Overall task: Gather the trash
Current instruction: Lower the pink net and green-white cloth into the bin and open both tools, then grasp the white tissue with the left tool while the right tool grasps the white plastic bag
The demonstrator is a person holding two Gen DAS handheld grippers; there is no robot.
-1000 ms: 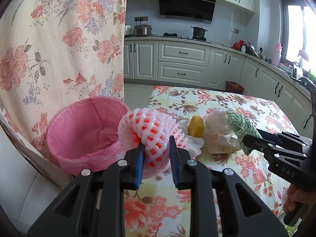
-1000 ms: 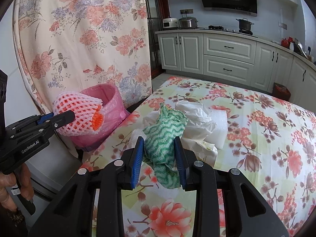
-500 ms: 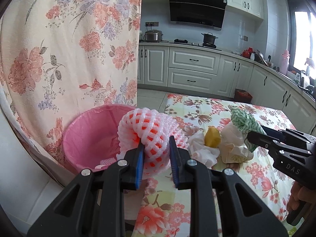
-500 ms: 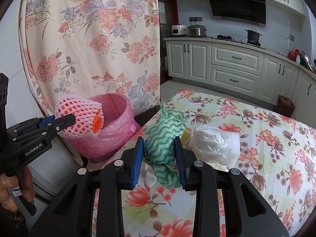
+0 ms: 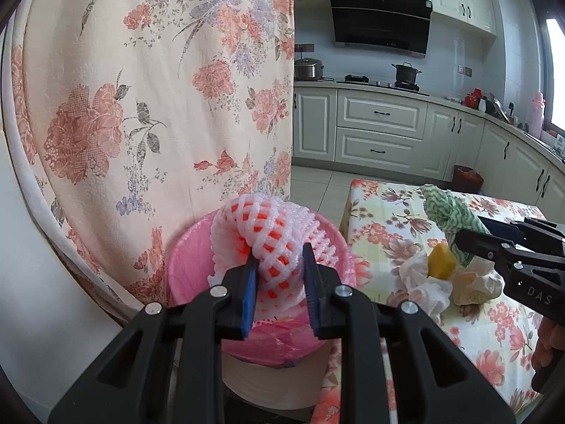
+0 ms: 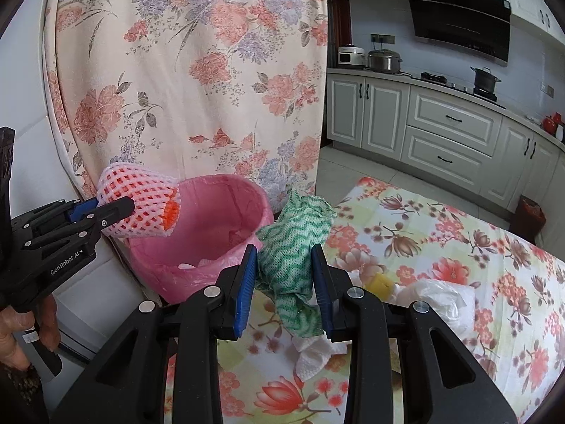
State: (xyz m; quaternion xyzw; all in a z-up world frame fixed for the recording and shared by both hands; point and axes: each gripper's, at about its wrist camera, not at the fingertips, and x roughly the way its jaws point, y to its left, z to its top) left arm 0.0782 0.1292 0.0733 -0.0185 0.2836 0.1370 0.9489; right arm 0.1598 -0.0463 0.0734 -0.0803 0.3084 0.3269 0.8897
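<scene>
We hold the left gripper [image 5: 277, 258] clamped on a white foam fruit net [image 5: 263, 236] with orange showing through its mesh. In the left wrist view it sits at lower centre of the frame, in front of the open mouth of the pink-lined trash bin [image 5: 190, 265]. From the right wrist view, the same net [image 6: 141, 208] is at centre left, over the bin's left rim [image 6: 226, 180].

Our right gripper [image 6: 282, 265] is pinched on a crumpled green-and-white wavy cloth [image 6: 293, 247], held at lower centre of that frame, just right of the bin and above the edge of the flowered tablecloth [image 6: 476, 265]. In the left wrist view the cloth [image 5: 446, 212] shows at the right, poking out of the black fingers.

More trash lies on the table in the lower right of the left wrist view: a yellow chunk [image 5: 441, 265], crumpled white tissue [image 5: 420, 279], and a pale wrapper [image 5: 473, 286] beside it, all close together.

A floral curtain [image 5: 159, 106] fills the upper left behind the bin; kitchen cabinets [image 5: 381, 130] span the upper right.
</scene>
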